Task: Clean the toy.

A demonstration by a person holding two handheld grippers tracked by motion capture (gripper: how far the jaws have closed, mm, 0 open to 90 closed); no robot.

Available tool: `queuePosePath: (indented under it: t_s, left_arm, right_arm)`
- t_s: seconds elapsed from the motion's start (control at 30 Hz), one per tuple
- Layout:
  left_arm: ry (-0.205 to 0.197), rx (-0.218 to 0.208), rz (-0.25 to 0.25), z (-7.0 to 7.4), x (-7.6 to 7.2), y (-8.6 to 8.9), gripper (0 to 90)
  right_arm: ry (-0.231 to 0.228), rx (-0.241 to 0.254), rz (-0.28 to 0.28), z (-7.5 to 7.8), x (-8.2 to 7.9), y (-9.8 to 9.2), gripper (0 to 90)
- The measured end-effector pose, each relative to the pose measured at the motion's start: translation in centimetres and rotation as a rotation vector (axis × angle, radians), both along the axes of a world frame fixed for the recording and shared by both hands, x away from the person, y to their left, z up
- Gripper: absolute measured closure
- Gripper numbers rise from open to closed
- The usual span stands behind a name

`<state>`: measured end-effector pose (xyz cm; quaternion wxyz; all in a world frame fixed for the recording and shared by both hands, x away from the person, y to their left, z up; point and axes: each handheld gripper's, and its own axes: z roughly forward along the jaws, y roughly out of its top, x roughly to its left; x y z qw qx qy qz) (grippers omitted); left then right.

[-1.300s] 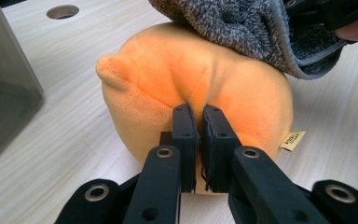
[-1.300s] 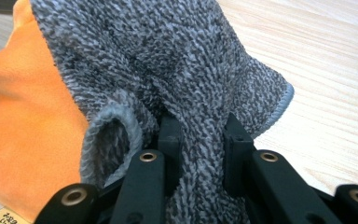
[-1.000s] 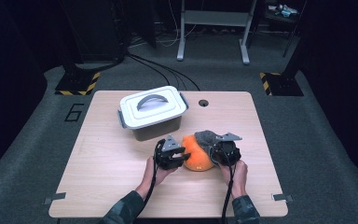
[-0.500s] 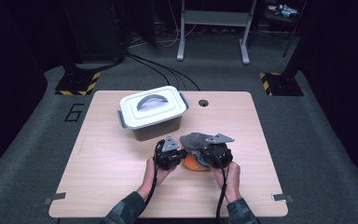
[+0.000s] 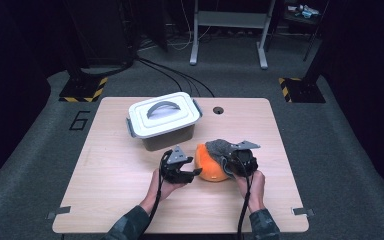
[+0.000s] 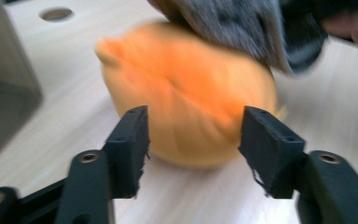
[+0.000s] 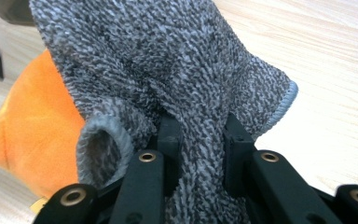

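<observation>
My left tool (image 5: 192, 172) sits low in the middle of the high view, just left of the orange ball (image 5: 211, 165). Its jaws have just been opening and now stand spread. In the left tool view the ball (image 6: 186, 93) sits beyond the two black jaws, and the jaws do not touch it. That view is blurry. It also shows a round hole (image 6: 56, 14) in the bench at the upper left, and a grey wall of the box (image 6: 4, 79) at the left edge.

My right tool (image 5: 235, 162) is just right of the ball in the high view. In the right tool view its jaws are pressed together on the grey cloth (image 7: 168, 79), pinching a fold of it. The cloth drapes over the ball (image 7: 32, 126), which peeks out at the left of that view.

Only the high view shows the whole bench (image 5: 110, 165) and the box lid (image 5: 163, 114) with its handle, above and left of the ball.

I count one ball, one cloth, one box, and two tools.
</observation>
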<state>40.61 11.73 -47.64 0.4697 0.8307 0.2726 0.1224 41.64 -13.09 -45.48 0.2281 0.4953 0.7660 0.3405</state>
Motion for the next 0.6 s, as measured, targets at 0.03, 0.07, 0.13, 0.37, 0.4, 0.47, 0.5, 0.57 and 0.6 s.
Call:
queuePosePath:
  t_s: [0.03, 0.07, 0.13, 0.37, 0.4, 0.47, 0.5, 0.57, 0.6]
  left_arm:
    - [0.002, 0.004, -0.023, -0.2, -0.1, -0.1, 36.8]
    - [0.002, 0.004, -0.023, -0.2, -0.1, -0.1, 37.0]
    - [-0.012, 0.04, -0.039, -1.0, -0.2, -1.0, 39.9]
    - [-0.02, 0.02, -0.045, -1.4, -0.5, -2.8, 74.8]
    - [-0.02, 0.02, -0.045, -1.4, -0.5, -2.8, 76.8]
    - [-0.028, 0.021, -0.032, -1.5, -0.6, -3.0, 80.8]
    - [-0.025, 0.013, -0.037, -1.4, -0.6, -3.0, 81.7]
    - [-0.039, 0.005, -0.035, -1.4, -0.8, -3.2, 82.7]
    - [-0.049, 0.009, -0.026, -1.4, -0.9, -3.3, 83.4]
  right_arm:
    - [0.006, 0.004, -0.002, 0.0, 0.1, -0.1, 73.3]
    - [0.007, 0.01, 0.0, 0.0, 0.1, -0.2, 73.3]
    - [0.006, 0.01, -0.007, 0.0, 0.1, -0.2, 73.3]
    - [-0.006, -0.001, -0.028, 0.4, 0.2, -0.2, 73.0]
    - [-0.017, -0.013, -0.032, 0.8, -0.1, -0.1, 72.9]
    - [-0.041, -0.02, -0.015, 2.0, -1.0, 0.4, 72.5]
    - [-0.047, -0.017, 0.004, 2.5, -1.6, 0.8, 72.2]
    - [-0.076, -0.054, 0.042, 3.3, -2.6, 2.5, 72.3]
    - [-0.068, -0.076, 0.06, 3.3, -2.8, 3.5, 72.2]
